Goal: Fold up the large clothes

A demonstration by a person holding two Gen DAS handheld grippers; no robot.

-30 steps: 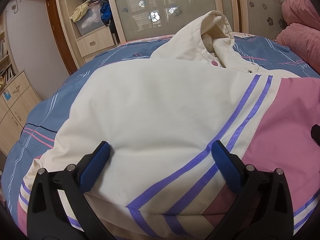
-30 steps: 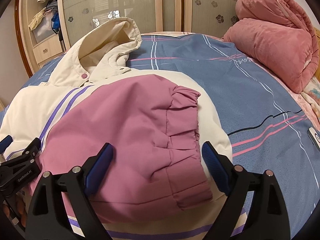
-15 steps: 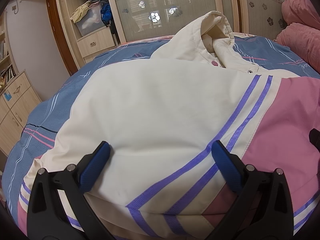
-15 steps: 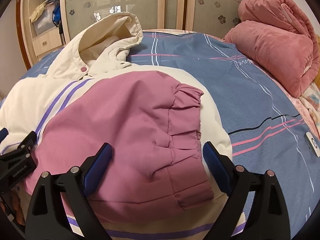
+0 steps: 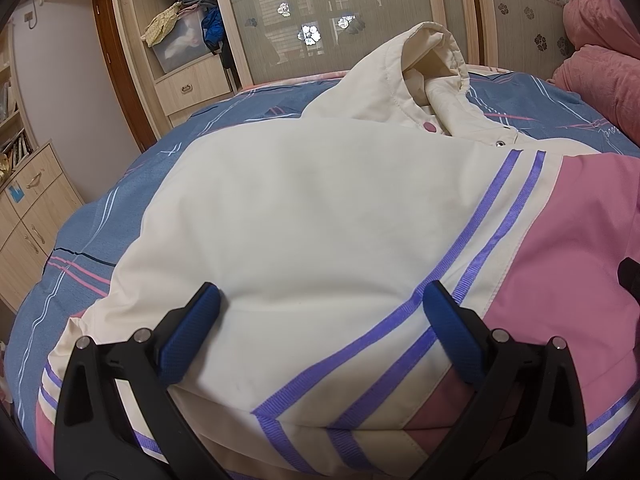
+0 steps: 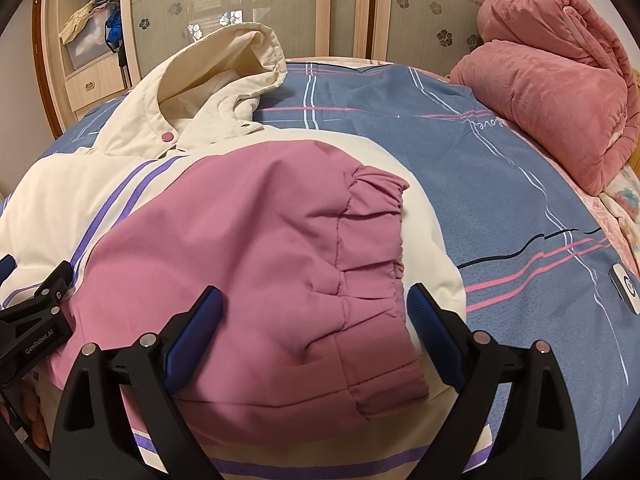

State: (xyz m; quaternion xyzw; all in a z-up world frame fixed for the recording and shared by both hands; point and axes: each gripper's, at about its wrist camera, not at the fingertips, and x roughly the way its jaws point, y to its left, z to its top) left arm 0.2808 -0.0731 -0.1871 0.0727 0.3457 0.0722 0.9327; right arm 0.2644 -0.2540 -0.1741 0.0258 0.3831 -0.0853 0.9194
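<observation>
A cream jacket (image 5: 320,216) with a hood (image 5: 416,76), pink panels and purple stripes (image 5: 492,232) lies spread on a bed covered by a blue sheet (image 6: 480,176) with pink and white lines. The hood points toward the far wardrobe; a pink snap button (image 6: 167,135) sits at the collar. In the right wrist view a pink sleeve (image 6: 256,264) is folded across the jacket's front, its gathered cuff (image 6: 372,240) lying on cream fabric near the jacket's right edge. A purple band (image 6: 320,466) runs along the hem at the bottom of that view.

The left gripper (image 5: 320,320) is held low over the cream half of the jacket, jaws spread wide, nothing between the blue pads (image 5: 192,336); whether the pads touch the fabric cannot be told. The right gripper (image 6: 316,320) is held over the folded sleeve, jaws likewise spread wide and holding nothing. The left gripper's black body also shows at the left edge of the right wrist view.

A rolled pink blanket (image 6: 556,88) rests at the far right of the bed, well apart from the jacket. A small white device (image 6: 625,288) lies on the sheet at the right edge. Behind the bed stands a wardrobe with frosted sliding doors (image 5: 344,12); an open shelf to the left holds a clear storage box (image 5: 182,42) and loose clothes. A wooden cabinet (image 5: 32,216) stands at the far left.
</observation>
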